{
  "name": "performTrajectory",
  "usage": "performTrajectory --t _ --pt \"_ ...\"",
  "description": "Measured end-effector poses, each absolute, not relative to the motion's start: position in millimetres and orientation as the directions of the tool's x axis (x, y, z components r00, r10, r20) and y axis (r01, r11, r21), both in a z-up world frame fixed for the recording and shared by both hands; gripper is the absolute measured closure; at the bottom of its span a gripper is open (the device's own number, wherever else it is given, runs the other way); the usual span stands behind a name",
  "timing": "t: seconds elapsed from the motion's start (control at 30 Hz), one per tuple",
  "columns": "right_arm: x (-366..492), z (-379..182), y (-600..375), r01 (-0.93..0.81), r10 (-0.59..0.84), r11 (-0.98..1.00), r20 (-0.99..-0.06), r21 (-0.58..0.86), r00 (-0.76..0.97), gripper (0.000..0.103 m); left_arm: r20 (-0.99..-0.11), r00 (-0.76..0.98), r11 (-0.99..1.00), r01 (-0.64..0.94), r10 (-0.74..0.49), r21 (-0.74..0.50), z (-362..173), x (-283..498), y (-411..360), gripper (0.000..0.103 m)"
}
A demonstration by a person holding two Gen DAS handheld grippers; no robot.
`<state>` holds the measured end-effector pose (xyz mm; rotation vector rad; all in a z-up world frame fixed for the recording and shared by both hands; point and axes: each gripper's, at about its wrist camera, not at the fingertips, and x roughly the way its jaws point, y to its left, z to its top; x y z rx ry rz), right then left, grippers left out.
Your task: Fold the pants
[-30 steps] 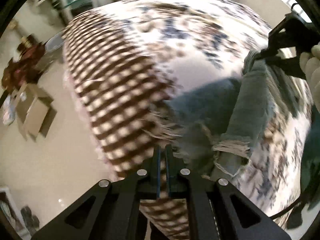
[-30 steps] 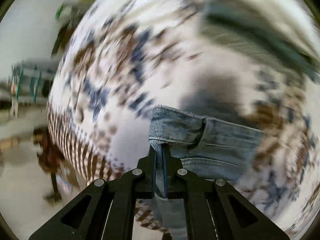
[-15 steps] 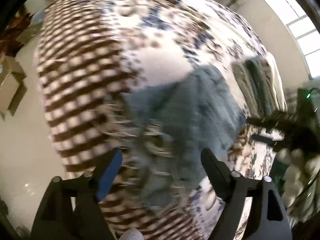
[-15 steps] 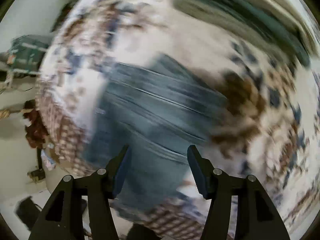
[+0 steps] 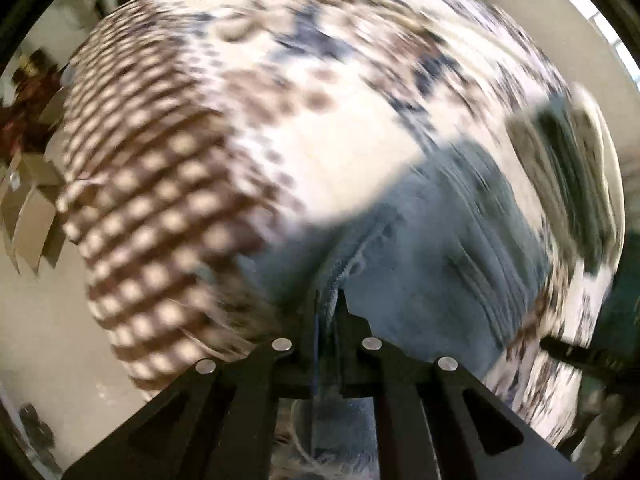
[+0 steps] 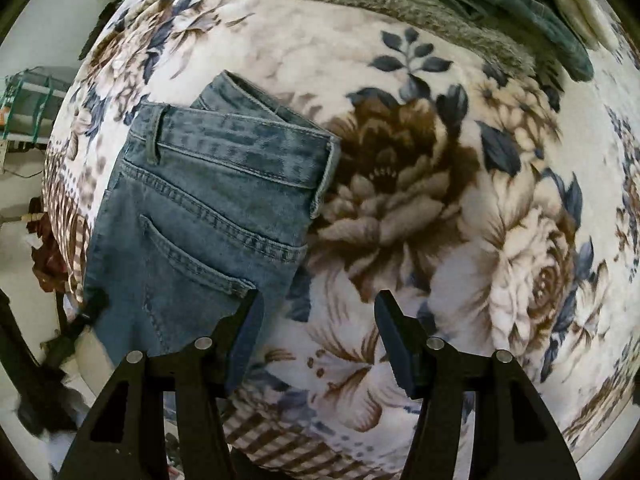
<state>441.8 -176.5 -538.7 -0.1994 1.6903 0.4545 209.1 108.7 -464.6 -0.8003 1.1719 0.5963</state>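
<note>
Left gripper (image 5: 328, 312): jaws pinched tight on a denim fold of the jeans (image 5: 432, 248).
Right gripper (image 6: 316, 332): jaws wide apart, empty, above the floral blanket (image 6: 460, 240).
Jeans: lying folded on the blanket, left of the right gripper.

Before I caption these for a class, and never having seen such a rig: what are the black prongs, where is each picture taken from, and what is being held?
The prongs are handheld two-finger grippers, one in each of a person's hands, each with a fisheye camera looking along its fingers. In the left camera's blurred view, the left gripper is shut on a fold of the jeans. In the right camera's view, the right gripper is open and holds nothing. The jeans lie folded on a floral blanket, waistband and a back pocket facing up. More fabrics lie at the blanket's far edge.
</note>
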Motion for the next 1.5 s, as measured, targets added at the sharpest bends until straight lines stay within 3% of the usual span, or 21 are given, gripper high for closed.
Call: performTrajectory --t 0.23,0.3,0.43,0.6,0.67,0.73,0.87,0.97,1.0,1.07,1.33,1.4,1.43,1.5 --pt "456.9 -542.9 -158.3 -0.358 0.184 0.904 -0.968 0.235 -0.170 0.036 -0.910 0.400 0.405 -0.818 -0.109 -0.408 -477.1 175.7 162.7 0.093" --pt "468.8 -538.2 -140.6 -0.384 0.205 0.890 -0.968 0.247 -0.148 0.036 -0.905 0.415 0.397 -0.817 -0.099 -0.418 -479.7 171.0 165.8 0.087" --pt "488.5 -528.2 -85.6 -0.524 0.231 0.816 -0.968 0.246 -0.095 0.036 -0.913 0.393 0.388 -0.829 -0.111 -0.404 -490.0 172.0 167.7 0.086" --pt "489.0 -547.7 4.7 -0.706 0.205 0.661 -0.966 0.253 -0.155 0.035 -0.915 0.385 0.398 -0.826 -0.120 -0.400 -494.6 164.0 165.2 0.053" --pt "483.6 -569.4 36.2 -0.738 0.150 0.615 -0.960 0.278 -0.236 0.034 -0.917 0.378 0.409 -0.823 -0.125 -0.395 -496.4 163.9 163.6 0.049" --pt "480.9 -583.4 49.3 -0.746 0.110 0.608 -0.960 0.271 -0.259 0.035 -0.916 0.372 0.420 -0.815 -0.148 -0.399 -501.4 168.1 162.2 0.049" --pt "483.4 -575.9 39.8 -0.705 0.167 0.648 -0.957 0.288 -0.237 0.074 -0.933 0.325 0.466 -0.809 -0.155 -0.359 -513.3 178.5 159.6 0.051" --pt "484.9 -559.8 18.4 -0.674 0.210 0.682 -0.959 0.284 -0.191 0.081 -0.940 0.317 0.536 -0.775 -0.130 -0.335 -512.7 190.9 156.5 0.088" --pt "485.3 -556.5 13.0 -0.669 0.213 0.690 -0.960 0.278 -0.180 0.082 -0.936 0.327 0.553 -0.759 -0.131 -0.343 -510.6 195.4 155.8 0.089" --pt "489.5 -547.1 -1.5 -0.639 0.221 0.723 -0.964 0.262 -0.146 0.083 -0.929 0.352 0.572 -0.741 -0.114 -0.351 -504.3 202.4 157.3 0.094" --pt "524.7 -548.3 -31.9 -0.525 0.239 0.809 -0.964 0.263 -0.116 0.082 -0.928 0.362 0.580 -0.737 -0.092 -0.345 -502.6 235.9 178.1 0.094" --pt "530.4 -560.2 -24.0 -0.510 0.231 0.811 -0.957 0.288 -0.173 0.073 -0.933 0.349 0.575 -0.746 -0.093 -0.336 -504.3 239.1 182.4 0.093" --pt "536.2 -561.9 -22.5 -0.497 0.240 0.812 -0.951 0.306 -0.194 0.060 -0.936 0.339 0.565 -0.757 -0.091 -0.329 -504.3 237.0 184.1 0.093" --pt "542.6 -552.1 -27.0 -0.474 0.290 0.813 -0.941 0.339 -0.176 0.054 -0.933 0.347 0.539 -0.770 -0.094 -0.341 -501.4 228.4 186.3 0.092"
